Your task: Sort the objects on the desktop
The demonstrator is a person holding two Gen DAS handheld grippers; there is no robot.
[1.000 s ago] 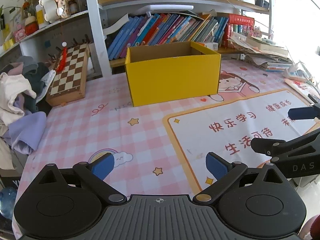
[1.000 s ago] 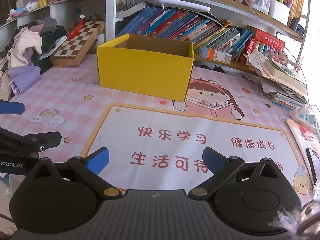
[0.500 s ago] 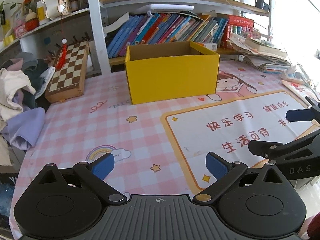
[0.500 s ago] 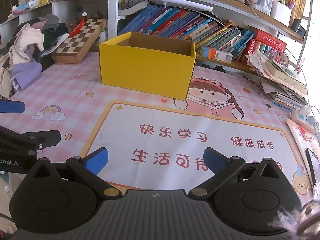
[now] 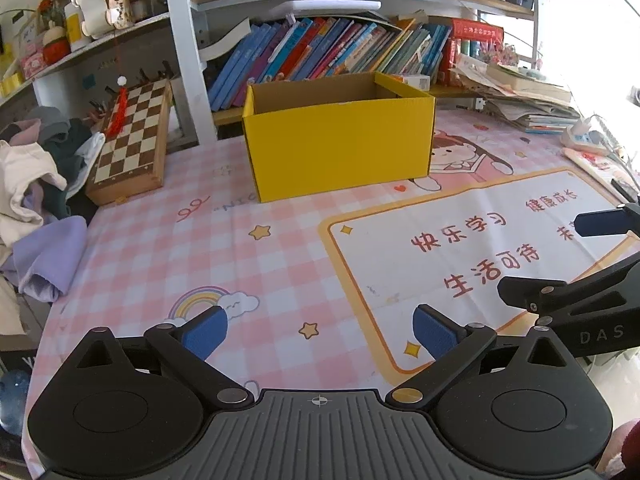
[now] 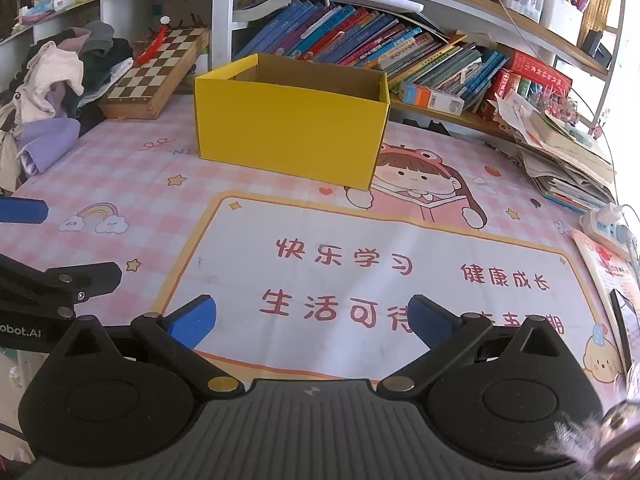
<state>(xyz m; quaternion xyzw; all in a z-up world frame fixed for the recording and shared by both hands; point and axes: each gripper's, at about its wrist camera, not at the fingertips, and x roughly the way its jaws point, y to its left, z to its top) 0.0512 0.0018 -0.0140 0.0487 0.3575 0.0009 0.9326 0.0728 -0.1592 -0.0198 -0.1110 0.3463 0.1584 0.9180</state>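
So both grippers are hanging low over the near edge of the desk, side by side. The left gripper (image 5: pixel 320 330) has its blue pads spread wide apart with nothing between them, and the right gripper (image 6: pixel 312 320) is the same, wide open and holding nothing. Each one shows up at the edge of the other's view.

The yellow box (image 5: pixel 340 148) sits well ahead of both, toward the back of the desk, just in front of the lower bookshelf. It's corrugated cardboard, rectangular, open on top with plain brown inner walls. From these angles I can't tell what's in it.

The desk is covered by a smooth pink checked mat (image 5: pixel 160 248) with stars, a rainbow and a big white panel of red Chinese characters. Between the grippers and the box there's only bare mat.

Off to the left a wooden chessboard (image 5: pixel 132 140) leans tilted by a heap of clothes (image 5: pixel 36 184). Behind the box is a row of slanting books (image 6: pixel 360 44), and on the right a messy stack of papers (image 6: pixel 560 156) with a power strip (image 6: pixel 608 228) near it.
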